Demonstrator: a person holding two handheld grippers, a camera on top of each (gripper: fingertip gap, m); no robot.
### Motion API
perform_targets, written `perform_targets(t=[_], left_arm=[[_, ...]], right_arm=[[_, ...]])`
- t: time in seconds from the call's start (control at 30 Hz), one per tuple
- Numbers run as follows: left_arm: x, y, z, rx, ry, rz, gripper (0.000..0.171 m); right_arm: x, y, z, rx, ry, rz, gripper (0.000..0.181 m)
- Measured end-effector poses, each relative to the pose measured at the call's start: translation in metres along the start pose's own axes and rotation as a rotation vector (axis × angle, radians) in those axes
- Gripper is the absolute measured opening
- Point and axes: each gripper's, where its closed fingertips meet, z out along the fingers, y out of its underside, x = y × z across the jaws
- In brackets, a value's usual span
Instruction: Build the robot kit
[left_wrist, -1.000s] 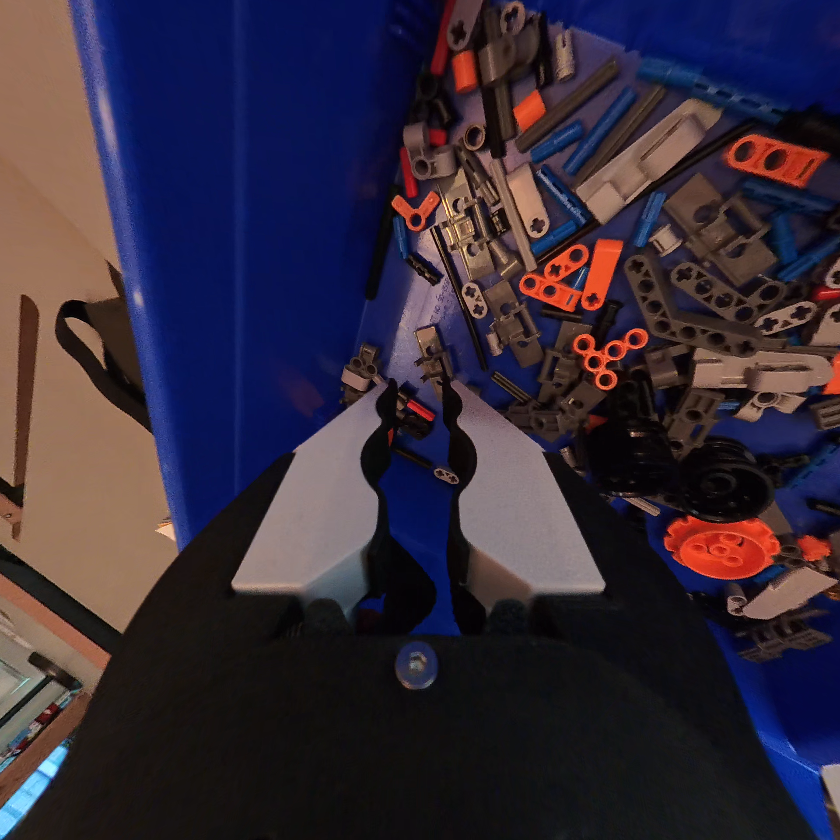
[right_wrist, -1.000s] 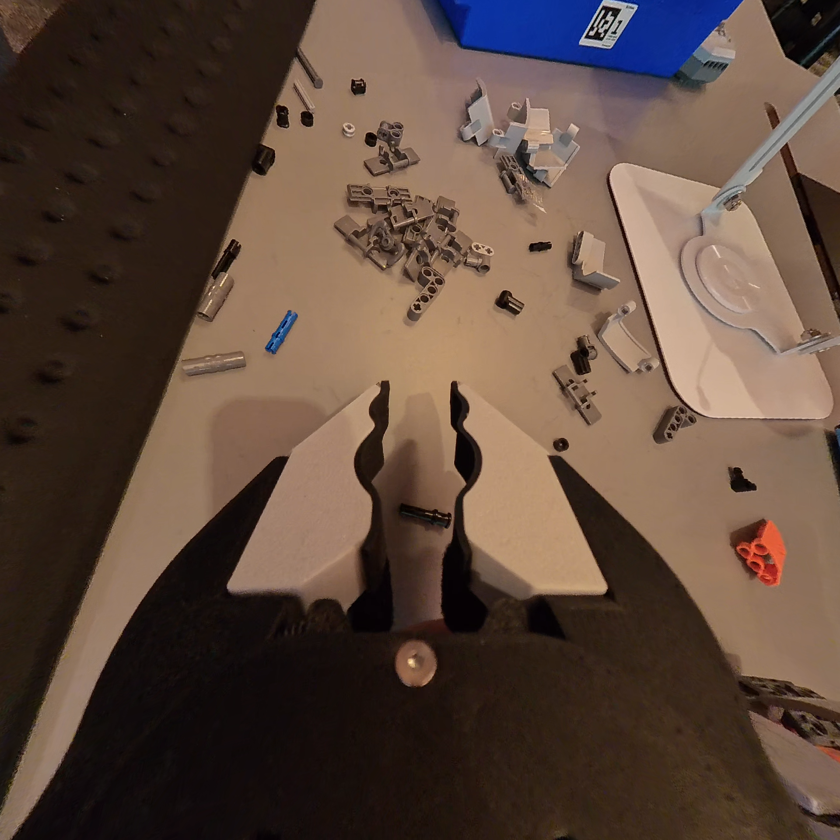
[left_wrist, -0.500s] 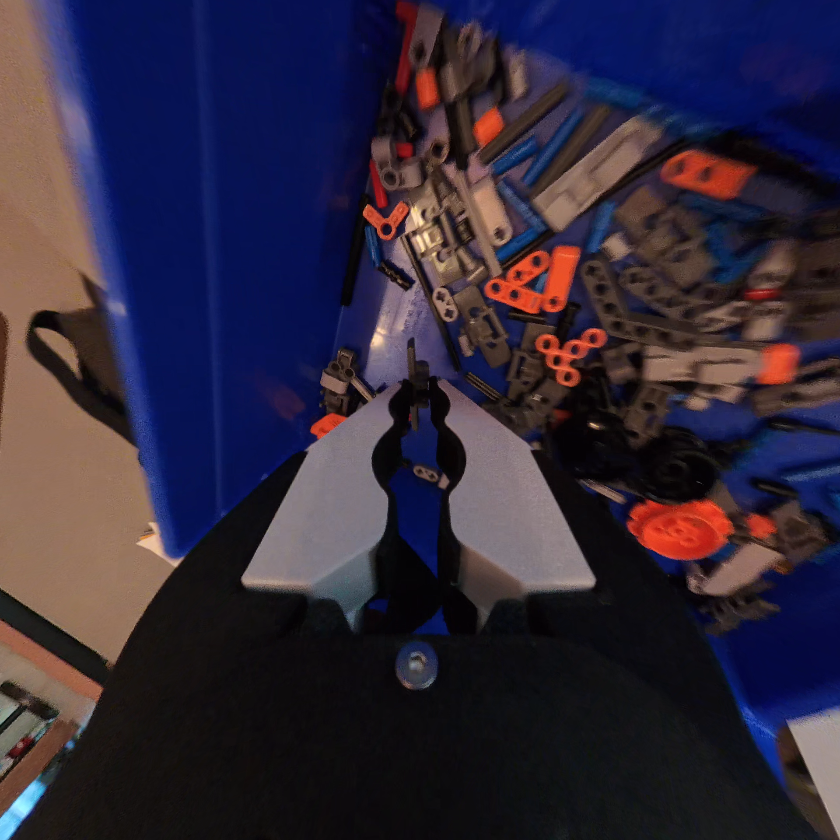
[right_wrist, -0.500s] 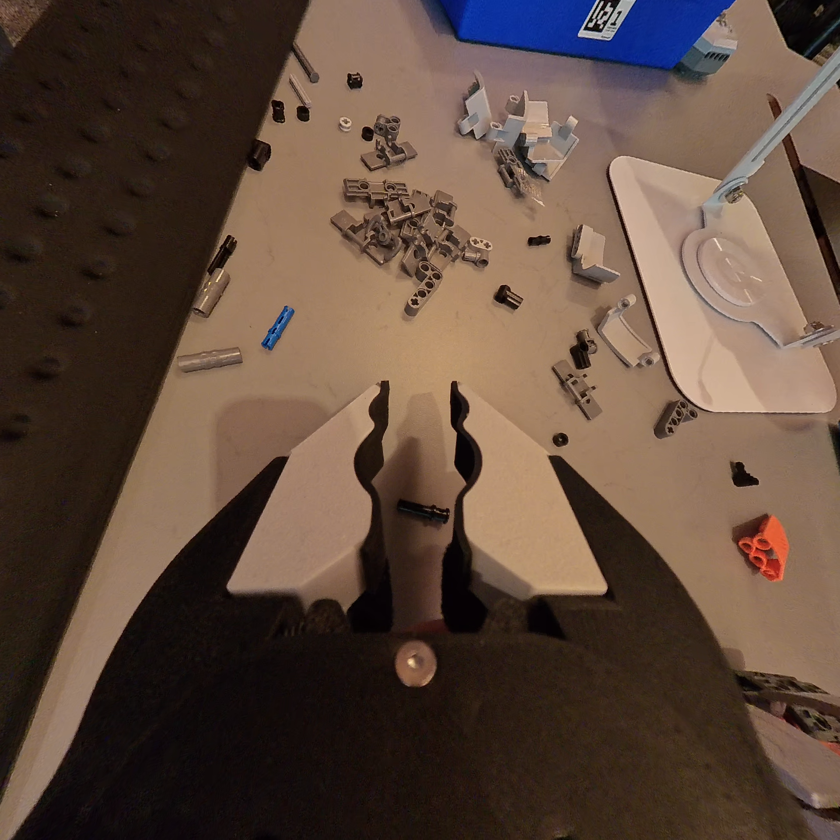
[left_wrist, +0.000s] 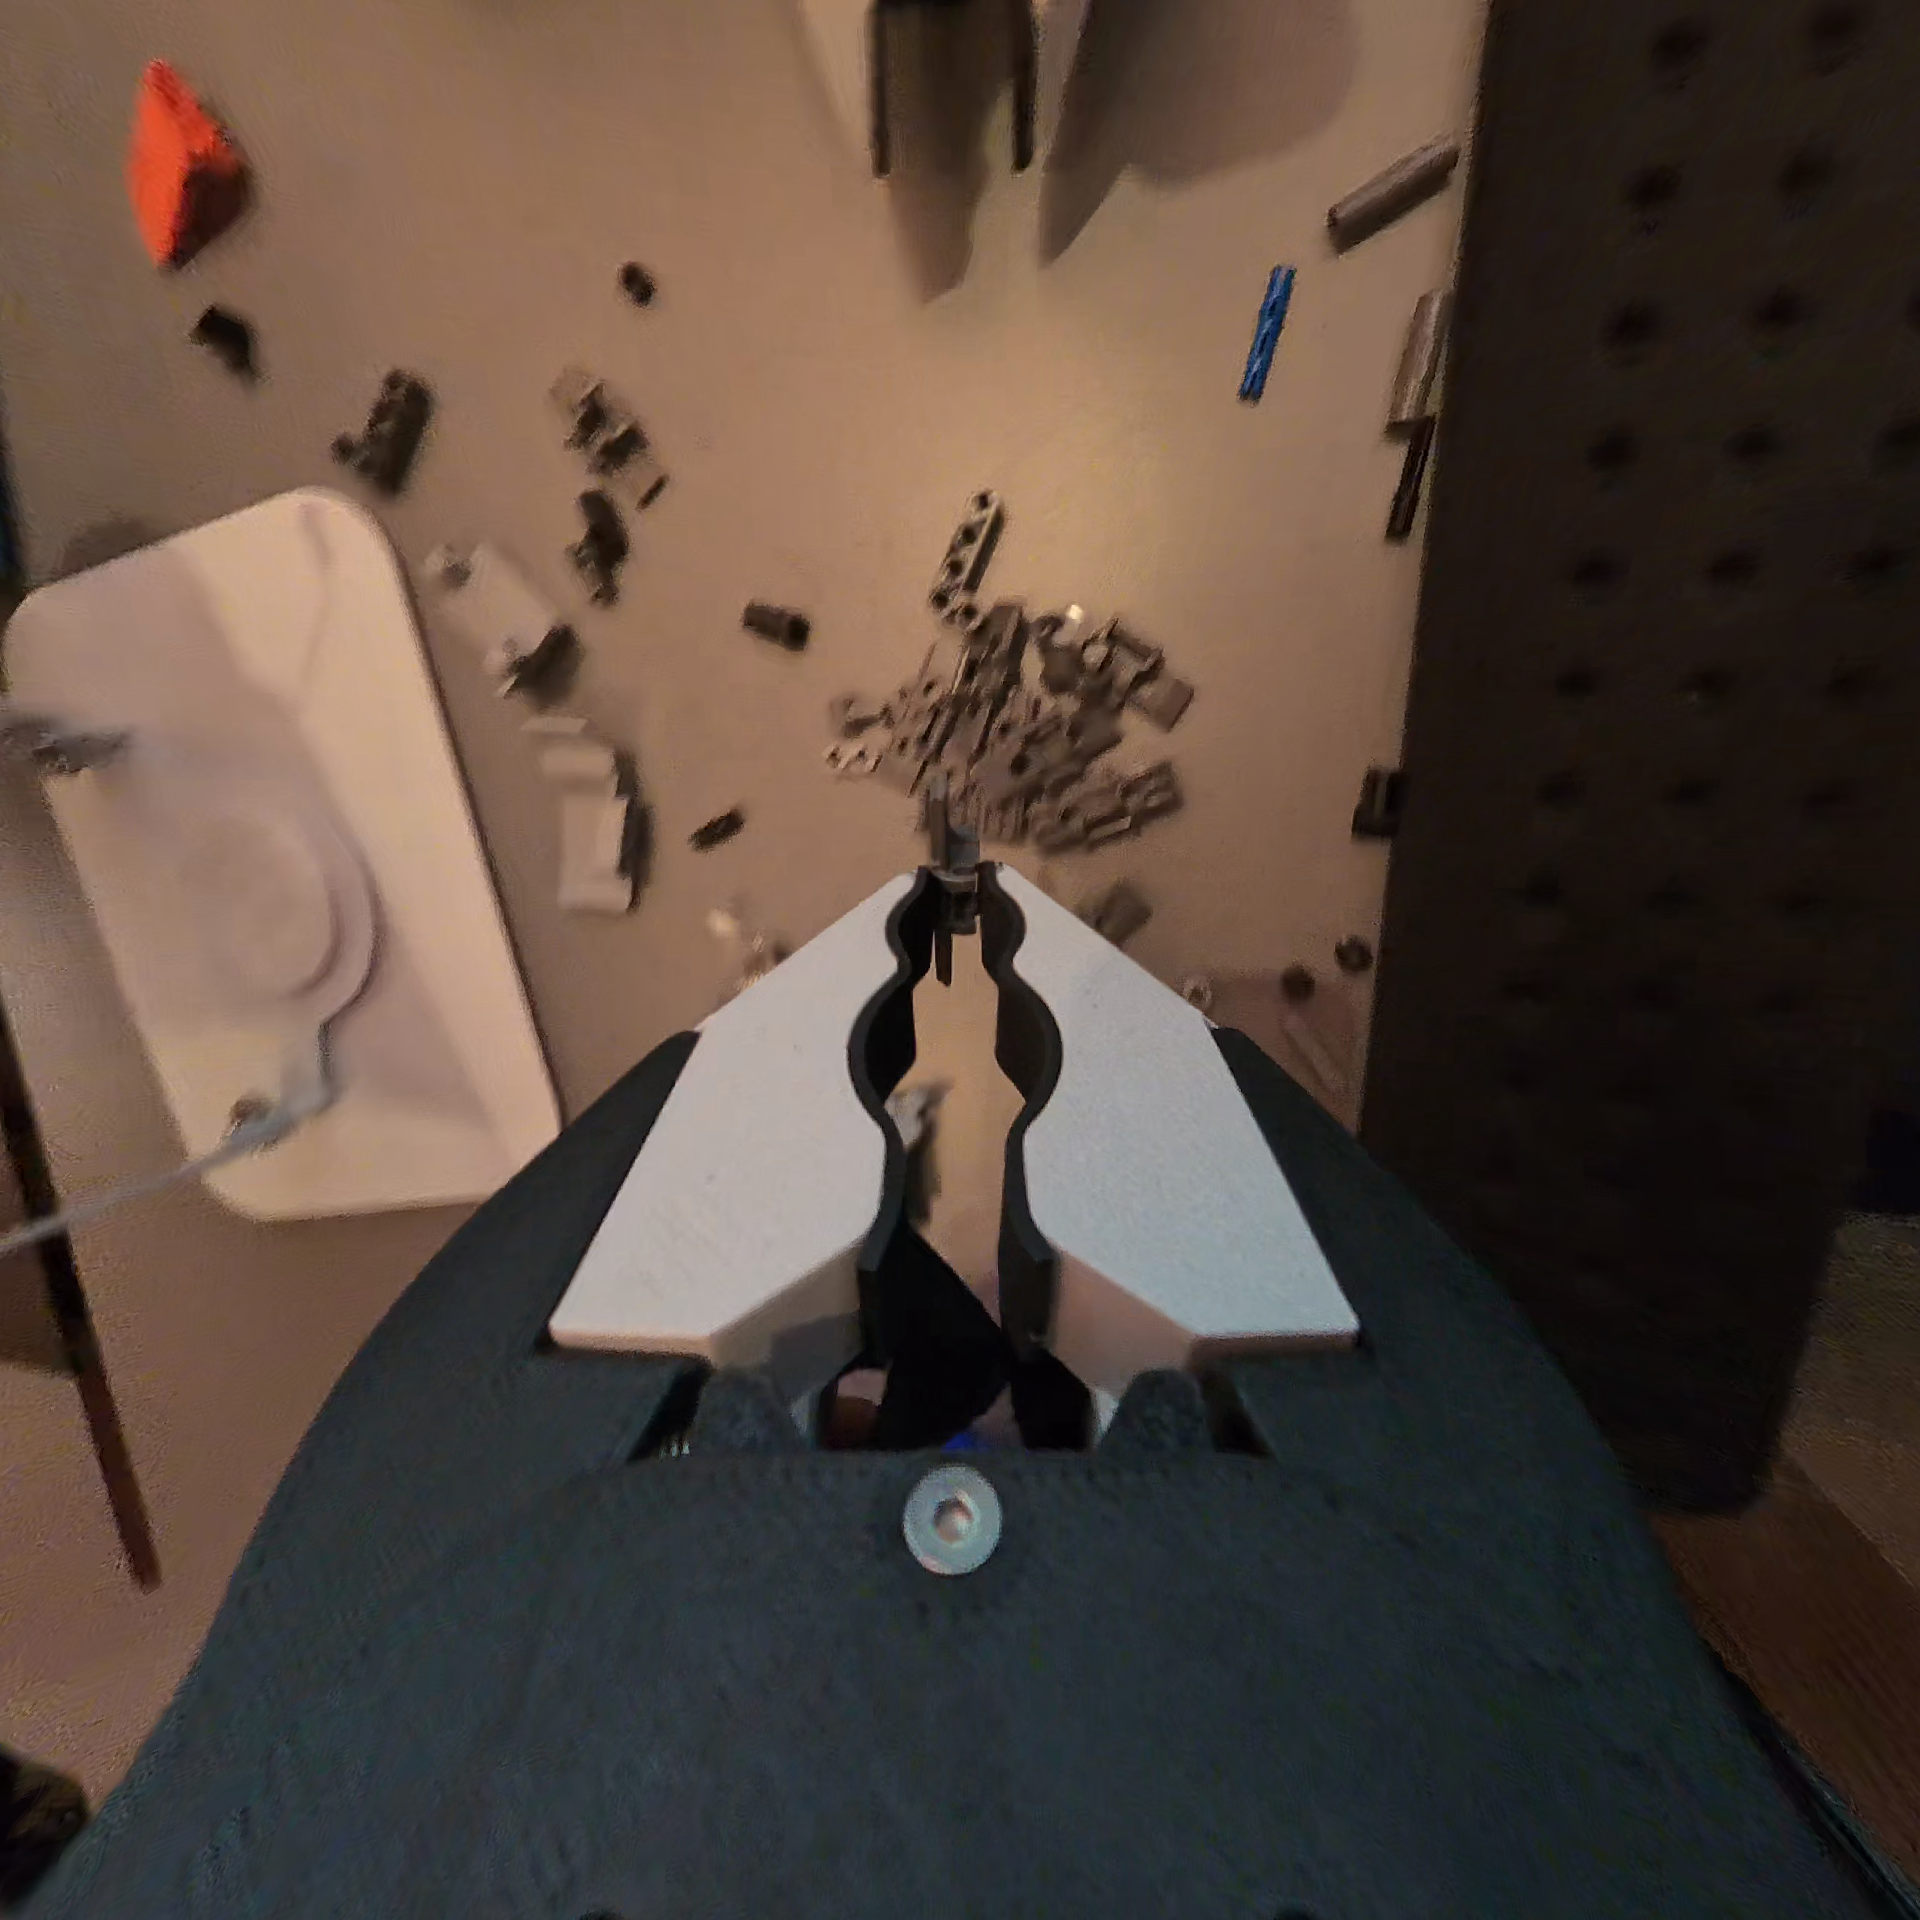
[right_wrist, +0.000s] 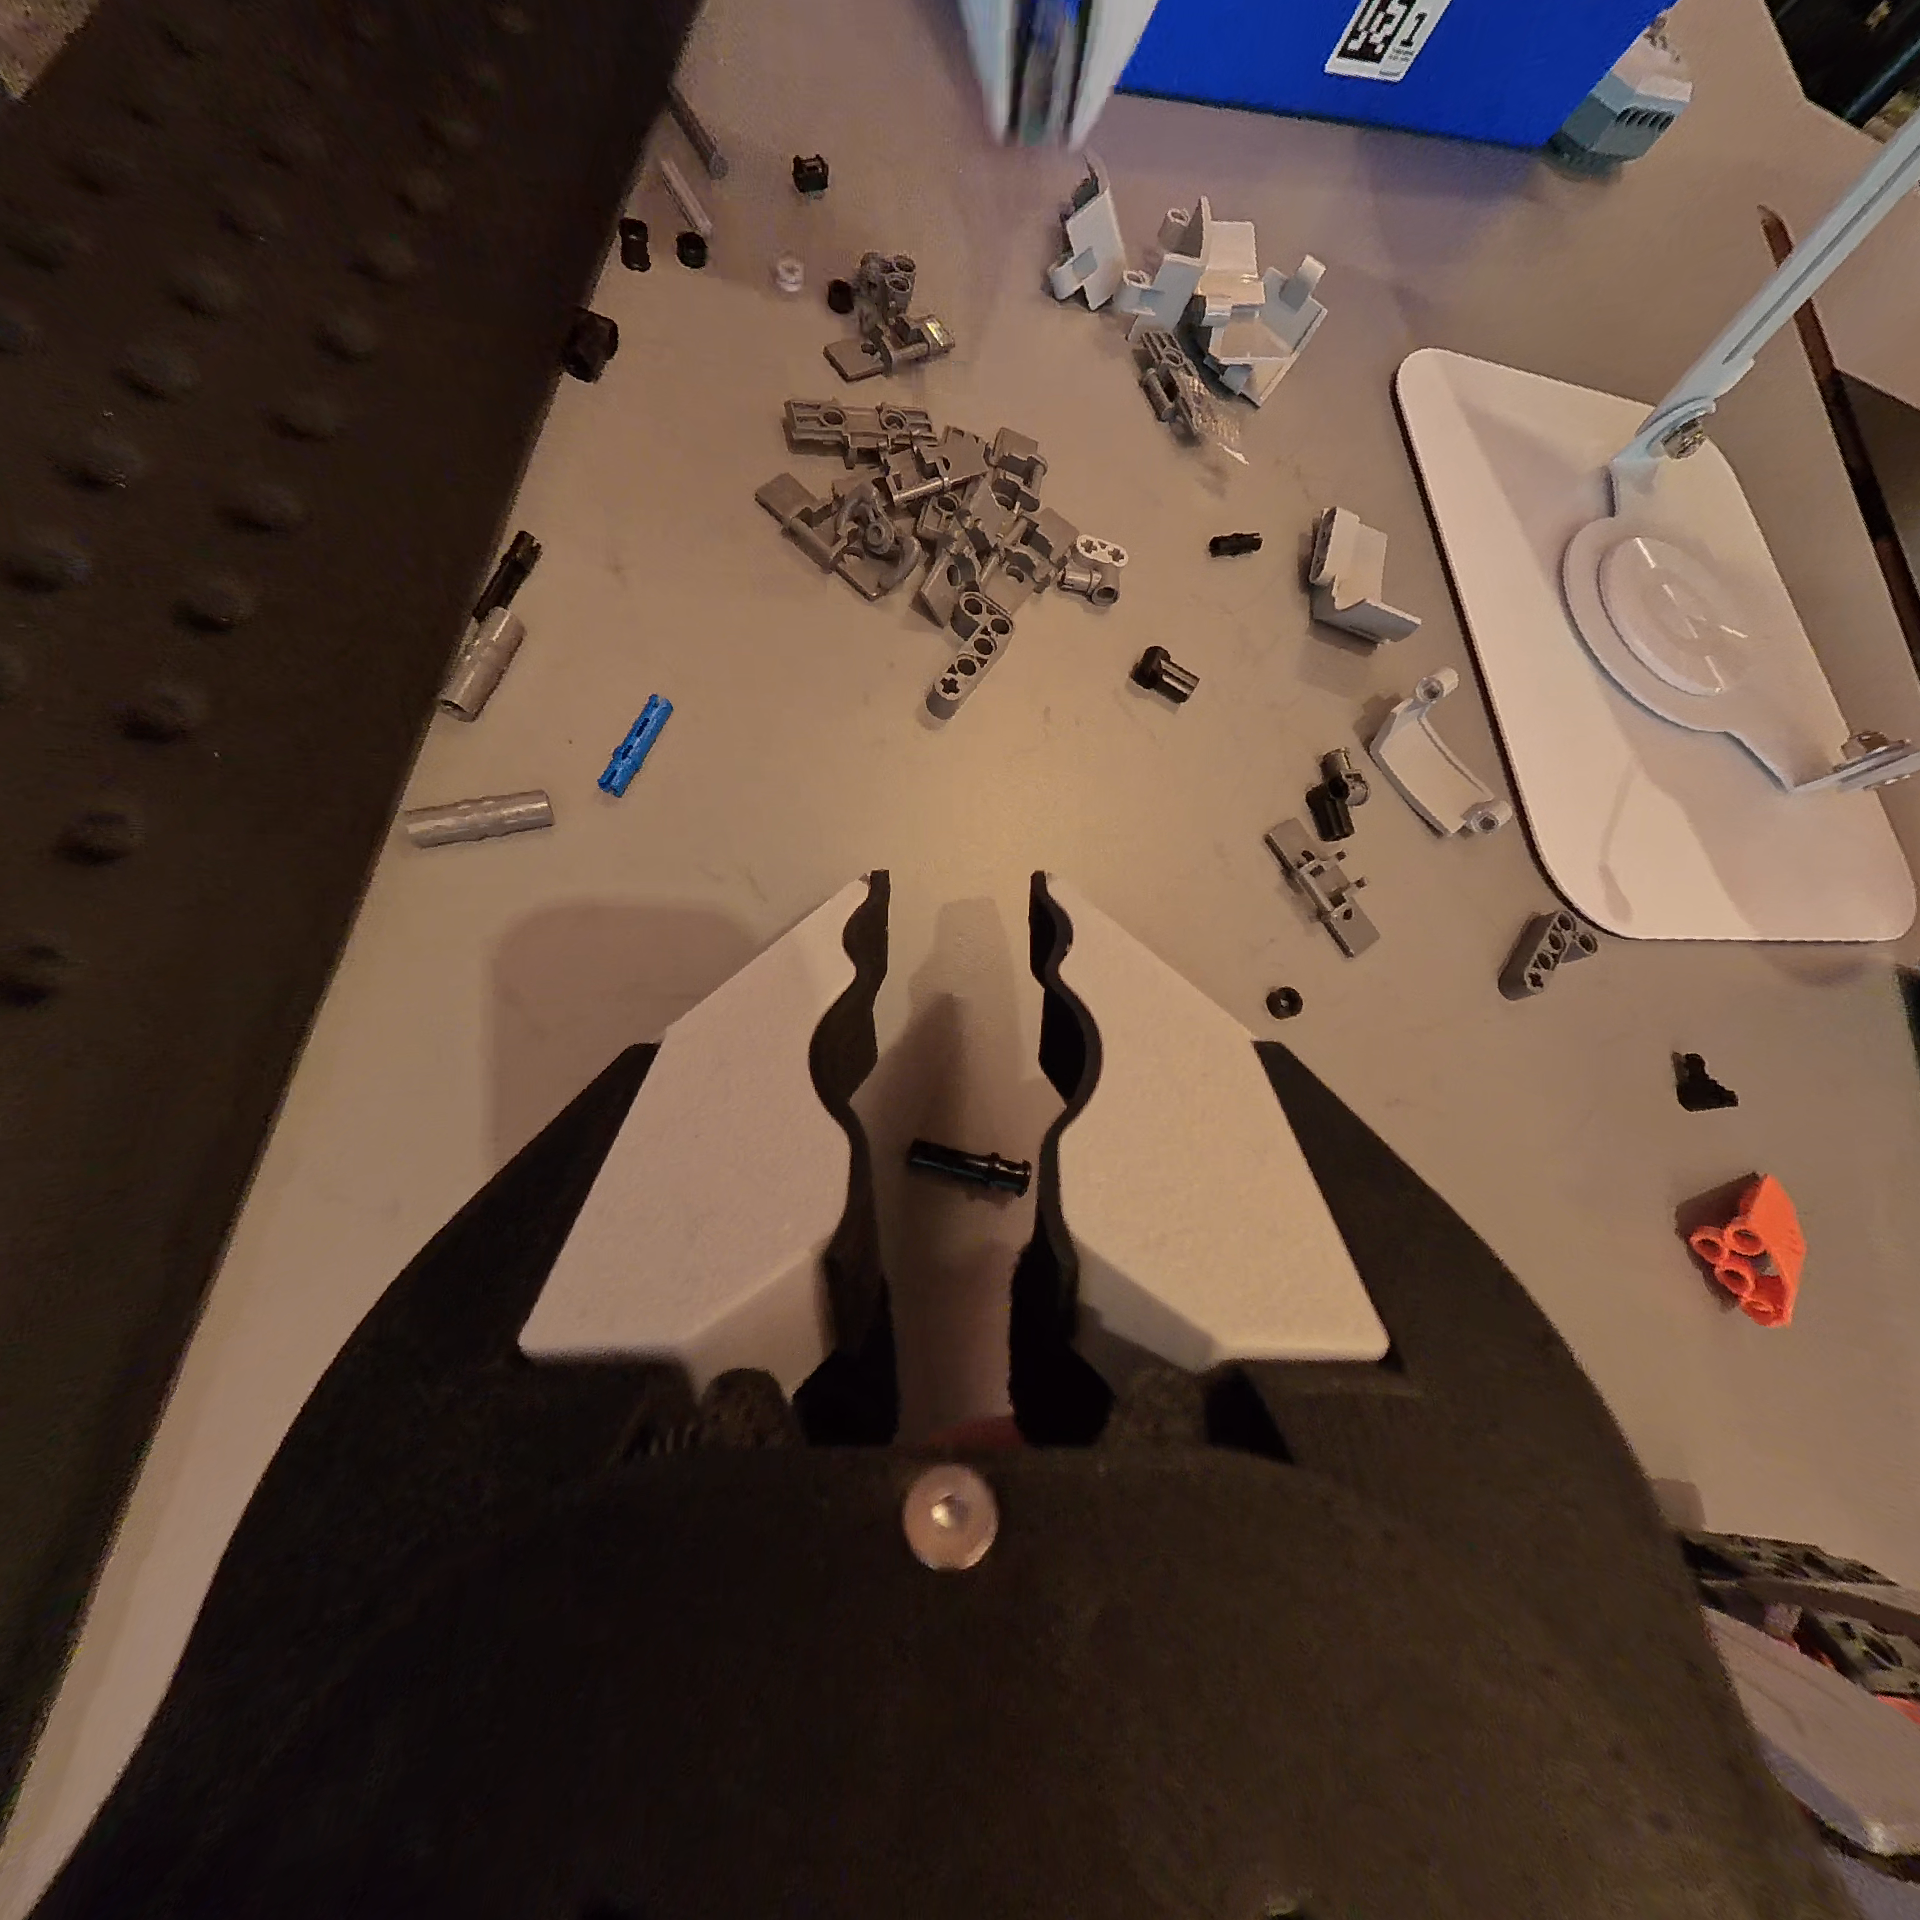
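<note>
My left gripper (left_wrist: 954, 891) is shut on a small dark grey pin-like part (left_wrist: 951, 854) that sticks out past its tips. It hangs above the grey table, over a pile of grey building parts (left_wrist: 1023, 717); this view is blurred. My right gripper (right_wrist: 958, 883) is open and empty, low over the table, with a black pin (right_wrist: 968, 1166) lying on the table between its fingers. The same grey pile (right_wrist: 935, 514) lies ahead of it. The left gripper's tips (right_wrist: 1039, 73) show blurred at the top of the right wrist view.
A blue bin (right_wrist: 1382, 52) stands at the far edge. A white tray (right_wrist: 1662, 665) with a lamp base lies to the right. A black studded mat (right_wrist: 208, 520) covers the left side. A blue pin (right_wrist: 634, 743), grey tubes (right_wrist: 478, 818) and an orange part (right_wrist: 1745, 1247) lie scattered. Spacing between my two grippers at the tips: around 15 cm.
My left gripper closed on the small part inside the blue bin, then lifted out and swung over the table. My right gripper has stayed open and nearly still.
</note>
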Motion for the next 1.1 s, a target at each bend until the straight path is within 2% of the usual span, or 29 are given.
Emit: perform_targets(t=[0.17,0.27,0.33,0.43,0.53,0.6,0.67,0.77,0.87,1.0,1.1], left_arm=[[0.014,-0.011,0.043,0.034,0.012,-0.006,0.010],[0.014,-0.013,0.049,0.047,-0.008,-0.037,0.035],[0.007,-0.010,0.036,0.047,-0.049,-0.027,0.034],[-0.021,0.009,-0.015,0.032,-0.134,-0.060,0.024],[-0.067,0.064,-0.082,-0.022,-0.266,-0.201,0.012],[-0.099,0.117,-0.121,-0.073,-0.373,-0.333,0.010],[-0.128,0.180,-0.142,-0.145,-0.464,-0.474,0.009],[-0.140,0.263,-0.123,-0.213,-0.422,-0.713,0.013],[-0.136,0.321,-0.086,-0.256,-0.362,-0.866,0.012],[-0.135,0.344,-0.058,-0.202,-0.348,-0.964,0.015],[-0.136,0.344,-0.053,-0.221,-0.353,-0.954,0.016]], right_arm=[[-0.005,-0.006,-0.001,0.013,-0.010,-0.020,0.024],[-0.006,-0.005,-0.001,0.012,-0.016,-0.021,0.024],[-0.006,-0.005,-0.001,0.012,-0.014,-0.021,0.024],[-0.004,-0.005,-0.003,0.014,-0.006,-0.018,0.024],[-0.003,-0.005,-0.003,0.015,-0.004,-0.015,0.024],[-0.003,-0.004,-0.002,0.012,-0.007,-0.014,0.024],[-0.004,-0.004,-0.001,0.010,-0.011,-0.013,0.024],[-0.004,-0.002,0.000,0.003,-0.013,-0.011,0.024],[-0.003,-0.001,0.000,0.002,-0.006,-0.007,0.025],[-0.002,0.000,0.000,0.002,-0.007,-0.003,0.025],[-0.003,0.001,0.001,-0.001,-0.015,-0.001,0.025]])
